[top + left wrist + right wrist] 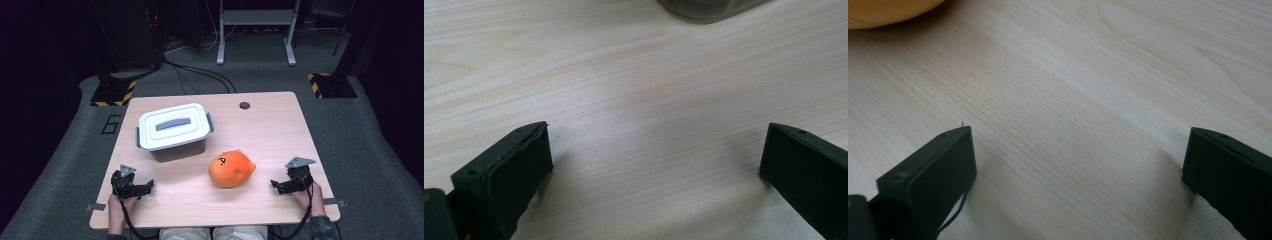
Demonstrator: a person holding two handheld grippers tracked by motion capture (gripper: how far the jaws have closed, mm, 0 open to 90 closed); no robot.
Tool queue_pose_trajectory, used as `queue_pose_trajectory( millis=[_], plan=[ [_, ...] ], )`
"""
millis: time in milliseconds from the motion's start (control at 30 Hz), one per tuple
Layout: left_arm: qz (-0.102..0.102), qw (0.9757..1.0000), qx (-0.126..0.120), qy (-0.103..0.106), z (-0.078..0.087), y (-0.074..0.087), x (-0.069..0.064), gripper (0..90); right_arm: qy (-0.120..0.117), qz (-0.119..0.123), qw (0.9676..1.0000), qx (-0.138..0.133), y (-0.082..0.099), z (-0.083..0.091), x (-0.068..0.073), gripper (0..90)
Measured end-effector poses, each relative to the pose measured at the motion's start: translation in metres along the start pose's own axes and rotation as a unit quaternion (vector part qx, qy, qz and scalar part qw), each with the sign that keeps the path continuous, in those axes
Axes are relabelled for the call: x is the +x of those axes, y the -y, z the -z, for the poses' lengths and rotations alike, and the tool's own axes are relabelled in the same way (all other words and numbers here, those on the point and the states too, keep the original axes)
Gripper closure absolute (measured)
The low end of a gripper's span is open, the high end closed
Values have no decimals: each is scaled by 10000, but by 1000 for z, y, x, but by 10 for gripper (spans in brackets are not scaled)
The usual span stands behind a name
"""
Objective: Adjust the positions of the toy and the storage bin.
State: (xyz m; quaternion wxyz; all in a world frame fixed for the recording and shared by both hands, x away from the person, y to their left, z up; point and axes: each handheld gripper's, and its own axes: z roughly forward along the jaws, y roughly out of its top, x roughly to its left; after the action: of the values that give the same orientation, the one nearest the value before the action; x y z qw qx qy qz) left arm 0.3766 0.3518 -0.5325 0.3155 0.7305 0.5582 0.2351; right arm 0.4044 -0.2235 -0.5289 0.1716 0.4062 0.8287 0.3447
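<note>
Resting near the tabletop's front corners, the left gripper and right gripper both stand with jaws spread wide, nothing between them, bare wood beneath. Between them, nearer the front edge, lies the orange plush toy, its long axis roughly parallel to that edge, small dark face marking toward the left. Behind it sits a lidded white box. No writing is readable.

Wooden table, grey carpet
</note>
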Motion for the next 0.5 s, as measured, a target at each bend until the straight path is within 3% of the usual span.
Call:
queue_pose_trajectory(
  millis=[500],
  plan=[
    [-4, 10000, 2, 2, 0, 0, 0, 2, -49, 42, 9999, 124, -3, 0, 0, 0]
  ],
)
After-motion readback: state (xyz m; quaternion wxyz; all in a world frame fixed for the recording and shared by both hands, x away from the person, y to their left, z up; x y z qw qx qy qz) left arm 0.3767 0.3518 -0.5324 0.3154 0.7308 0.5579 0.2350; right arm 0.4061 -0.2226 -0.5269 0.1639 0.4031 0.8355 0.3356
